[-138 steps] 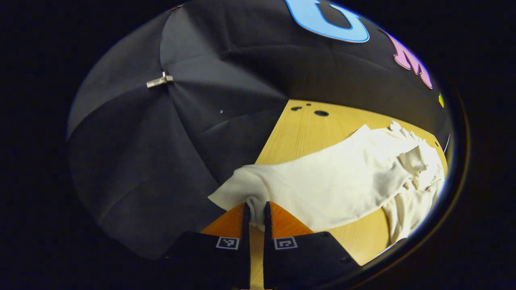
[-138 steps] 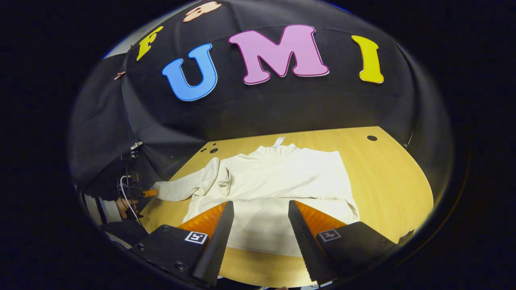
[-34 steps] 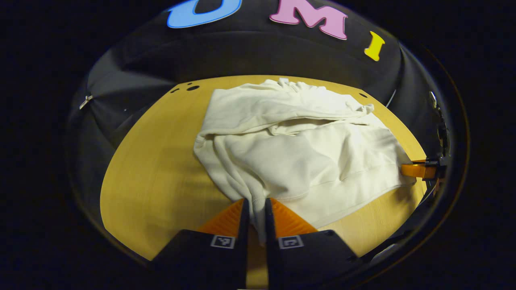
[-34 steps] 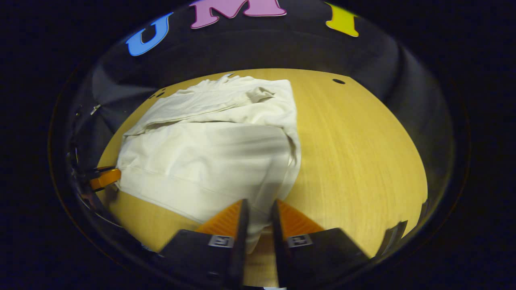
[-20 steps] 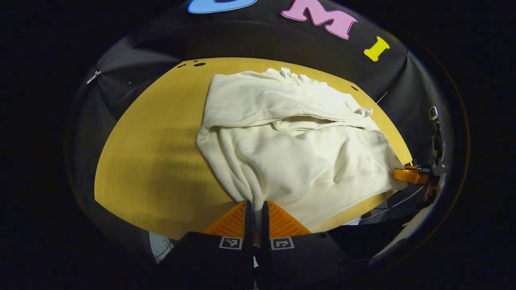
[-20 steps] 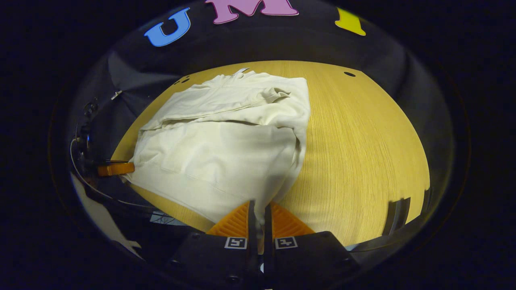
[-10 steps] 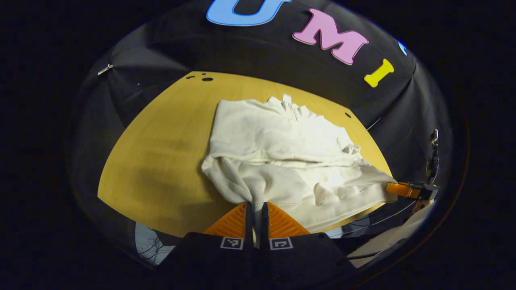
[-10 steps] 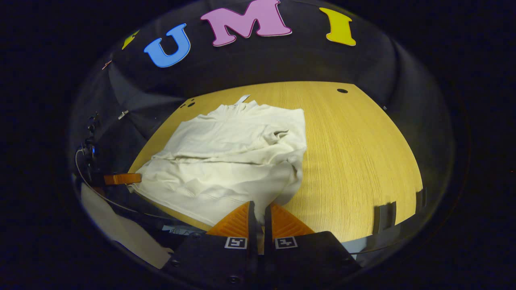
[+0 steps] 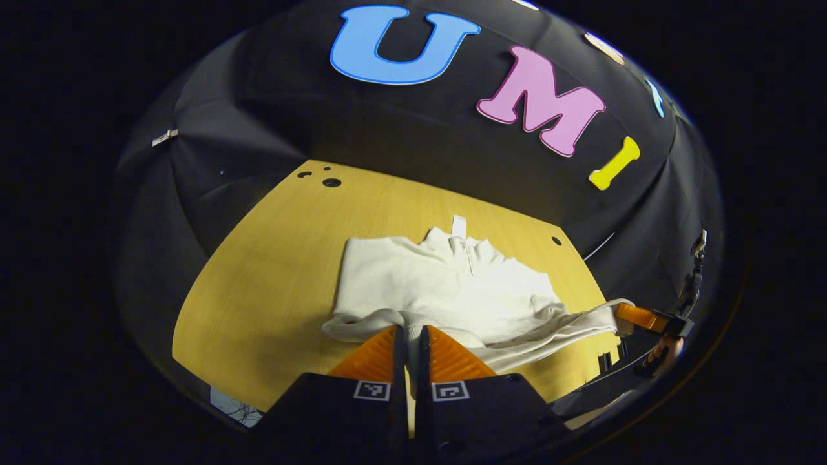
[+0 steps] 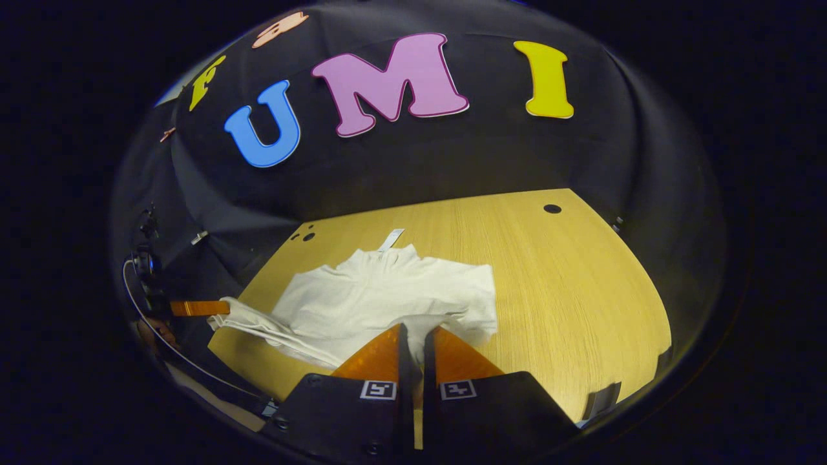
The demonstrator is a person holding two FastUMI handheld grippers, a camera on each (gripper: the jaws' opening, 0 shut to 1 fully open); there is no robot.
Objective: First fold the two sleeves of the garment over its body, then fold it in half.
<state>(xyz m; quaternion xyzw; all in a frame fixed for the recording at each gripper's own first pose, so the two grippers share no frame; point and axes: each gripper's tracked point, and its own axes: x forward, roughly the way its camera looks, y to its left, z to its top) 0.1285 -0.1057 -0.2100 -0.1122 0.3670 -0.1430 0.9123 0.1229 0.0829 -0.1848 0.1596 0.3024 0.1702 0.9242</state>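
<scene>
A cream pullover (image 9: 446, 284) lies on the wooden table (image 9: 271, 258), collar and tag at the far end, both sleeves folded over the body. My left gripper (image 9: 411, 330) is shut on one corner of the near hem. My right gripper (image 10: 417, 329) is shut on the other corner. The hem hangs stretched between them, lifted off the table. In the left gripper view the right gripper (image 9: 636, 316) shows at the far right with the cloth in it. In the right gripper view the pullover (image 10: 387, 297) spreads ahead, and the left gripper (image 10: 194, 308) holds its corner at the far left.
The bare table (image 10: 581, 278) stretches wide to the right of the pullover. Small round holes (image 9: 331, 183) sit near the far corners, one more hole (image 10: 552, 208) at the far right. A hand (image 9: 665, 352) holds the other gripper. Black cloth walls close in the table.
Both grippers have risen with the hem pinched in them. The lower half of the pullover has come up off the table, and the table looks smaller and farther below.
</scene>
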